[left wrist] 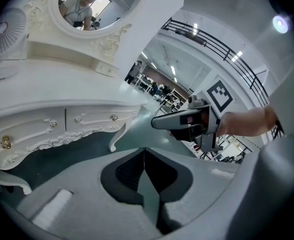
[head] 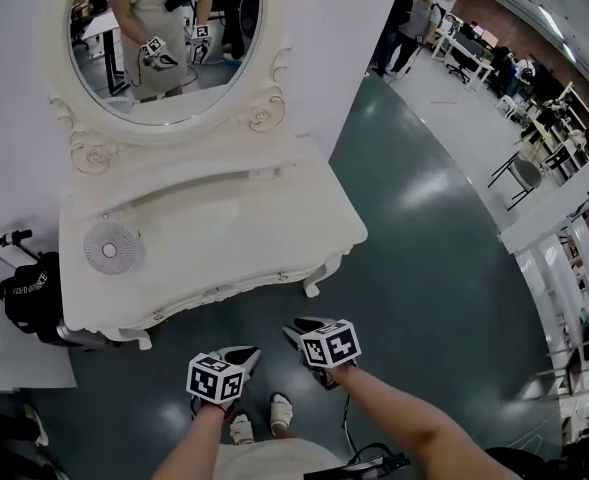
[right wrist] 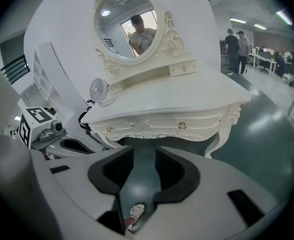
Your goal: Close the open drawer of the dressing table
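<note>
The white dressing table with its oval mirror stands ahead of me. Its front drawers sit flush, one with a brass knob. A small drawer under the mirror's right side juts slightly forward of its shelf; it shows again as the small drawer. Both grippers hang low by my legs, well short of the table front. My left gripper is shut and empty. My right gripper is open, only floor between its fingers.
A small round fan stands on the tabletop's left. A black bag lies on the floor left of the table. Green floor stretches right, with people, desks and a chair far off.
</note>
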Tool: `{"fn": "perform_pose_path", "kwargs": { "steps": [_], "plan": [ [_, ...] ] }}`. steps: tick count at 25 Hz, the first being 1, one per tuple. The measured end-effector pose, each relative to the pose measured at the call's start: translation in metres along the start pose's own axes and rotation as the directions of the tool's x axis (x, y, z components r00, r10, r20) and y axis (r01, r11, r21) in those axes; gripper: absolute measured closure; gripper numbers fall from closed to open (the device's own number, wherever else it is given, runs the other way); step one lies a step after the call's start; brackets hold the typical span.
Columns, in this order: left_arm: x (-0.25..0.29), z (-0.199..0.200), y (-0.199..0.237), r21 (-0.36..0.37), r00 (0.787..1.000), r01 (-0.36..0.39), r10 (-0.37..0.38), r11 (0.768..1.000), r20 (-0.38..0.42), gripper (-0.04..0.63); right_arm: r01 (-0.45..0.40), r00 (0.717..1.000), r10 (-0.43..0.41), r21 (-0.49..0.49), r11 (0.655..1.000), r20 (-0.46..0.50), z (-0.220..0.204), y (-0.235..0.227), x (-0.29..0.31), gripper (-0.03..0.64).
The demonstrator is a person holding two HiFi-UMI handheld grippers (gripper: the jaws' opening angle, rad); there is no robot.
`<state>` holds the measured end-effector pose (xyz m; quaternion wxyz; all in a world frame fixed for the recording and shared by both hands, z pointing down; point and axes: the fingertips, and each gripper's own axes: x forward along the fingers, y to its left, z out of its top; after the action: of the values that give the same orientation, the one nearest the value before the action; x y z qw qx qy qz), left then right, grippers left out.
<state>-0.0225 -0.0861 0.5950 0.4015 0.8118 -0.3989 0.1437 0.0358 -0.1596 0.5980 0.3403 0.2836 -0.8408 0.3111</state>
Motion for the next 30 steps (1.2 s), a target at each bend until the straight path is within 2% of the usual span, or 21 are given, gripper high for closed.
{"fn": "perform_pose_path", "kwargs": {
  "steps": [13, 23, 30],
  "plan": [
    [-0.019, 0.001, -0.049, 0.058, 0.999, 0.043, -0.045, 0.997, 0.022, 0.586, -0.047, 0.997, 0.046, 0.017, 0.999, 0.054, -0.029, 0.036, -0.062, 0.476],
    [-0.035, -0.005, -0.083, 0.061, 0.996, 0.074, -0.076, 0.995, 0.035, 0.584, -0.049, 0.993, 0.049, 0.001, 0.999, 0.105, -0.037, 0.052, -0.093, 0.476],
    [-0.043, 0.000, -0.102, 0.074, 0.993, 0.105, -0.108, 0.992, 0.041, 0.585, -0.111, 0.989, 0.113, -0.027, 0.993, 0.097, -0.032, 0.067, -0.106, 0.476]
  ]
}}
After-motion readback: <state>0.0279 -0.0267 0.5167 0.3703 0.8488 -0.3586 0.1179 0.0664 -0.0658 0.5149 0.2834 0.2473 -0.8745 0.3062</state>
